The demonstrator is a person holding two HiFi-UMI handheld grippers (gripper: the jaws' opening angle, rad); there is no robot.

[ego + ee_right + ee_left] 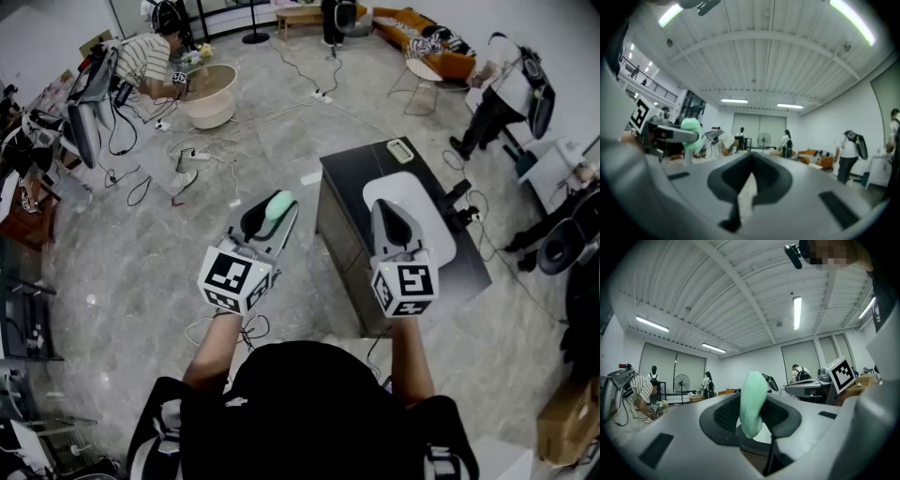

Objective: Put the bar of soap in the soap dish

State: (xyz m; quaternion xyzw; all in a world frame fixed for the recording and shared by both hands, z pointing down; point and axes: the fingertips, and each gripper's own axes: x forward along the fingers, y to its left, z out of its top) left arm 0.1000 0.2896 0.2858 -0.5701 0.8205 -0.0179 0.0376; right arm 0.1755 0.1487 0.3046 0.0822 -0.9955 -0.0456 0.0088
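A pale green bar of soap (pixel 279 204) sits edge-up between the dark pads of my left gripper (pixel 272 214), which is shut on it, held over the floor left of a dark table (pixel 347 173). In the left gripper view the soap (pixel 752 401) stands upright in that gripper (pixel 752 414). A white oblong dish (pixel 429 202) lies on the table top. My right gripper (pixel 392 216) hovers above the dish, its jaws together and nothing in them. The right gripper view shows its own tips (pixel 751 161) meeting, with the soap (pixel 691 132) off to the left.
A small white slotted item (pixel 400 150) lies at the table's far corner. Cables and power strips (pixel 197 156) run across the grey floor. A person bends over a round tub (pixel 211 94) at the back left, another person (pixel 506 89) stands at the right, and an orange sofa (pixel 417 33) is behind.
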